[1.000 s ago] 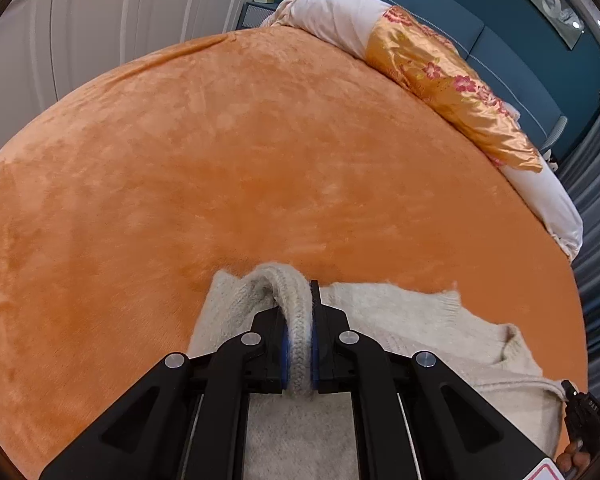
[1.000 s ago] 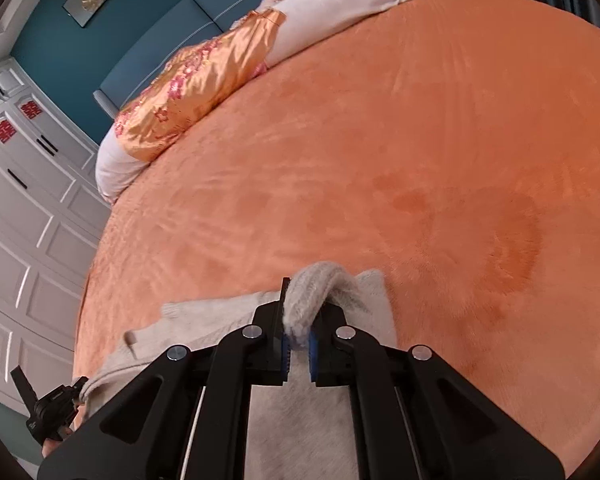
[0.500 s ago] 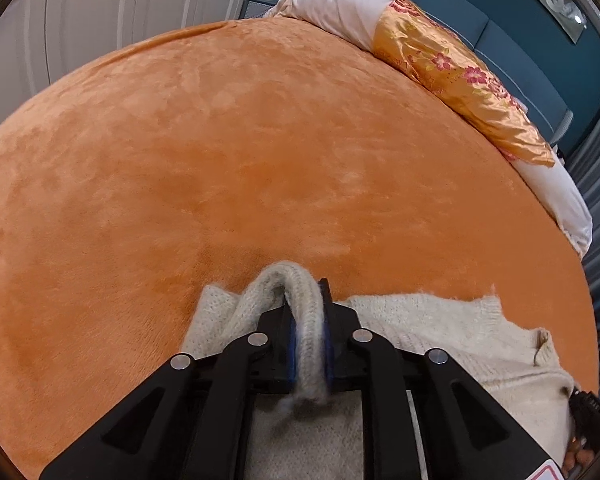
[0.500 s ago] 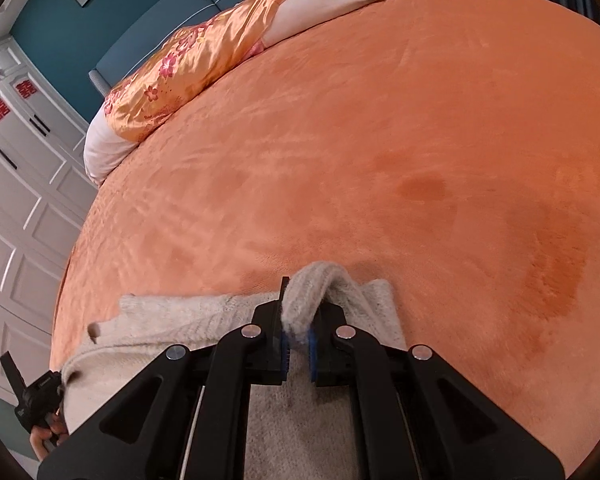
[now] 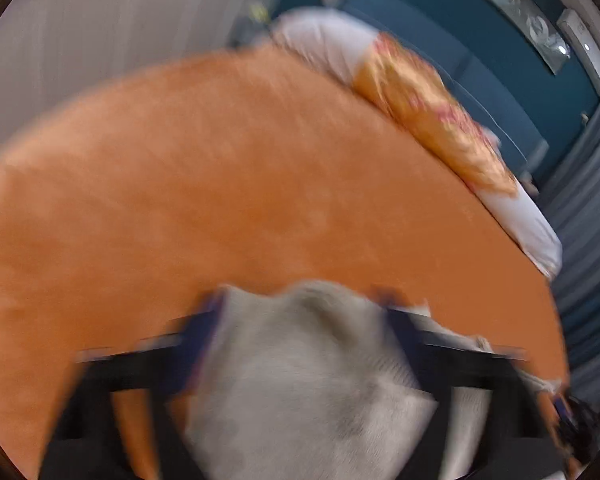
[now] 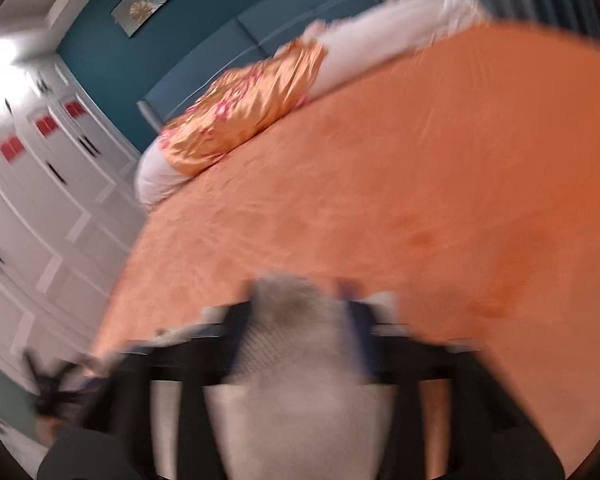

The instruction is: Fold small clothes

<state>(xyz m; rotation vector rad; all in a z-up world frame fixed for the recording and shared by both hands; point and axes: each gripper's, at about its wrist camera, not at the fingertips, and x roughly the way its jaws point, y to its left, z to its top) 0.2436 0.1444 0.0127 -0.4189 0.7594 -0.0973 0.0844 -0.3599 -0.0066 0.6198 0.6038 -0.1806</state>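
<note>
A cream knitted sweater lies on the orange bedspread. Both now views are motion-blurred. My left gripper has its fingers spread wide apart, one on each side of a raised hump of the sweater, no longer pinching it. In the right wrist view the sweater lies between the fingers of my right gripper, which are also spread open around its bunched edge. The right gripper shows at the lower right edge of the left wrist view, and the left gripper at the lower left of the right wrist view.
An orange floral satin pillow and white bedding lie along the head of the bed by a teal headboard. White wardrobe doors stand beside the bed. Grey curtains hang at the right.
Both grippers were shut on folds of the sweater; now both have opened wide and let go. Both cameras are moving fast and have tilted up from the bed.
</note>
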